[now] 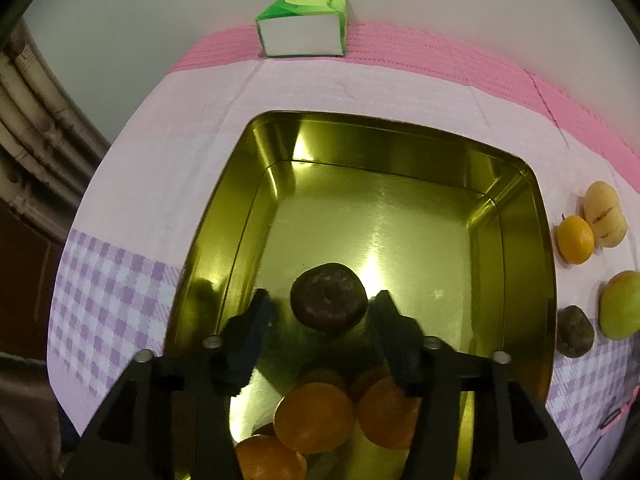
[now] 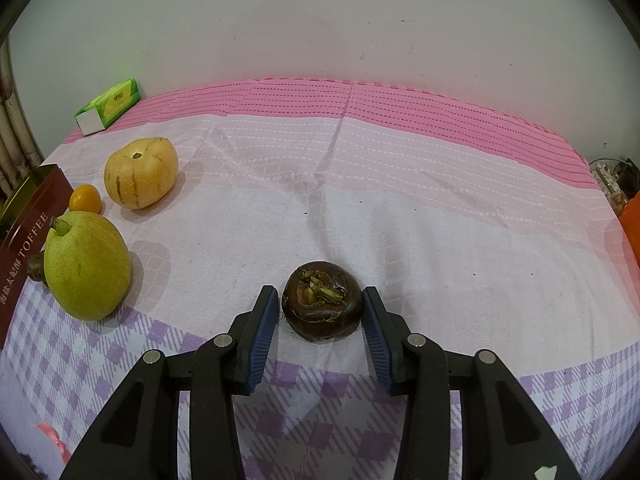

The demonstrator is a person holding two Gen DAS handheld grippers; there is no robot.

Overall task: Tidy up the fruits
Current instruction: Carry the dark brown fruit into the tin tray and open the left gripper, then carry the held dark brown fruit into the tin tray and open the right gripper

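A gold tin [image 1: 516, 216] is seen from above in the left wrist view, set on a pink and lilac checked cloth [image 1: 168, 168]. The left gripper [image 1: 324, 312] is held over the tin's near half with its jaws spread; a dark brown chestnut [image 1: 328, 302] lies on the tin floor between the fingertips, with a gap on the left and little or none on the right, so it is not pinched. Below it, several oranges [image 1: 316, 416] are piled against the near wall. The far half of the tin floor is bare, bounded by upright shiny walls. Beyond the tin's right rim, on the cloth, a small orange fruit [image 1: 575, 239] touches a pale striped melon [image 1: 604, 214], and a second dark chestnut [image 1: 575, 332] lies just beside a green pear [image 1: 622, 304]. A green tissue pack [image 1: 304, 24] stands at the cloth's far edge against the wall.

In the right wrist view, the right gripper [image 2: 320, 312] is lowered to the cloth around another chestnut [image 2: 322, 306]. Its blue pads [image 2: 264, 332] stand close on either side; whether they press on it cannot be told. Wide open cloth is left ahead and to the right, up to the far pink band. To the left, the pear, the small orange fruit and the melon are grouped near the tin's red outer side, which bears the word TOFFEE.
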